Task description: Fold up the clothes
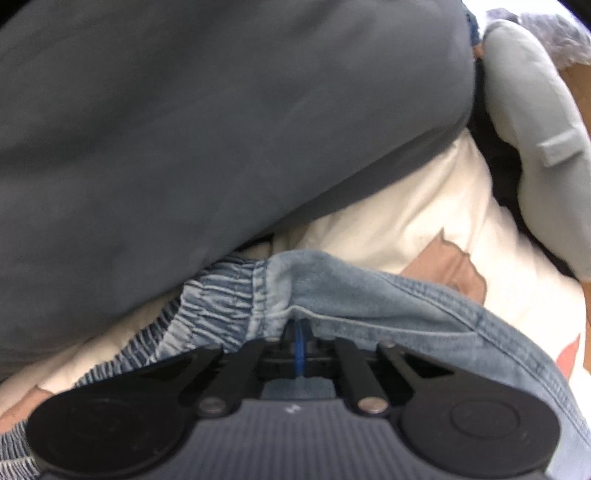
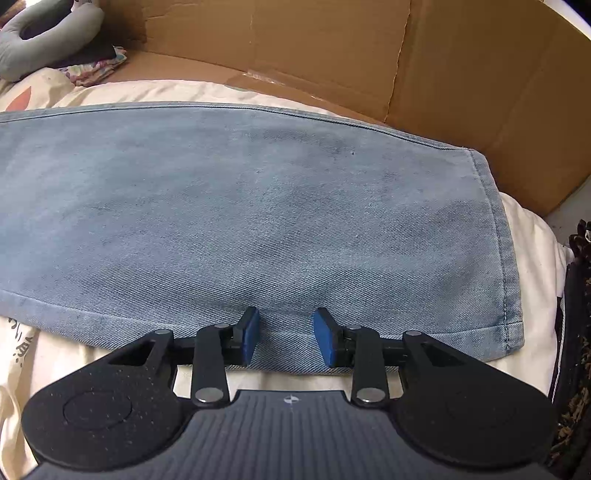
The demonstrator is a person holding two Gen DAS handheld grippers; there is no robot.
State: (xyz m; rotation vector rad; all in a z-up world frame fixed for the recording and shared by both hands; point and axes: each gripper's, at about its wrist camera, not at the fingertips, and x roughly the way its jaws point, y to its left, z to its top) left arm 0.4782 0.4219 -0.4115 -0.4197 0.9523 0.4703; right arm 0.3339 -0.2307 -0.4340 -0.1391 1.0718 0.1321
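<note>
Light blue jeans lie on a cream printed sheet. In the left wrist view their elastic waistband is bunched and lifted, and my left gripper is shut on the denim there, the blue pads pressed together under a fold. In the right wrist view a jeans leg lies flat, its hem at the right. My right gripper stands open over the leg's near edge, with flat denim between the blue pads and no grip on it.
A large dark grey cloth fills the upper left wrist view. A pale grey cushion lies to its right. Brown cardboard stands behind the jeans. A grey curved pillow sits far left, and a dark object is at the right edge.
</note>
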